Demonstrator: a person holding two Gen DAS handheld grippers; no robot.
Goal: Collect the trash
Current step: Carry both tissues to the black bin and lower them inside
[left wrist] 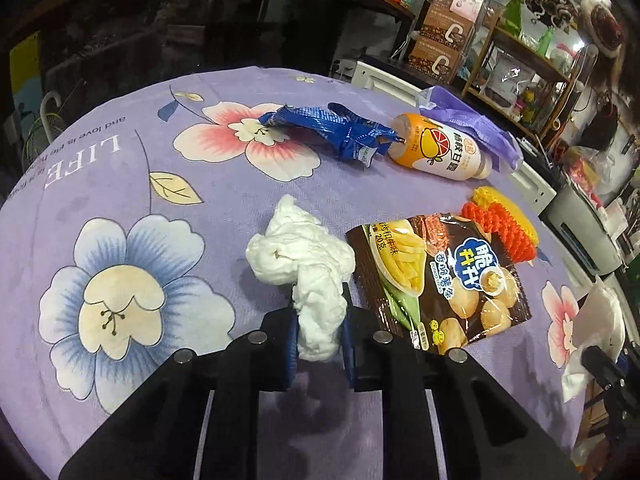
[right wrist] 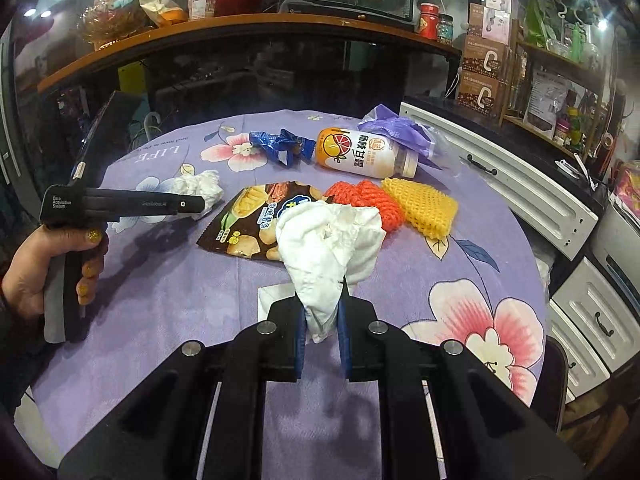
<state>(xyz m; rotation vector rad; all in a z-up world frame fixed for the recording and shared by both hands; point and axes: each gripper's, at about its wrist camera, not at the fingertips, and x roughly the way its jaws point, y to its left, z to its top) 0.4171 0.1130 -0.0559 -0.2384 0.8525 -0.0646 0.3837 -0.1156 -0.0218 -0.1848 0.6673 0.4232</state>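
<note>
Shelving with boxes, jars and a red vase stood behind a round table under a purple floral cloth, white drawer units along its far right side.

Left gripper: jaws nearly together, blue pads clamped on the lower end of a crumpled white tissue wad; the rest of the wad bulged forward over the cloth, just left of the snack packet. No earlier view to compare. In the right wrist view the person's hand gripped its black handle at the left edge.

Right gripper: closed down on a second crumpled white tissue, which hung bunched between the pads, raised off the cloth and hiding part of the packet behind it. A flat white paper scrap lay on the cloth just below.

Remaining trash on the table:
- brown potato-snack packet, flat, mid-table
- orange foam net touching yellow foam net, beyond the packet
- juice bottle on its side, far side
- crumpled blue wrapper just left of the bottle
- purple plastic bag behind the bottle, at the table's far edge
</note>
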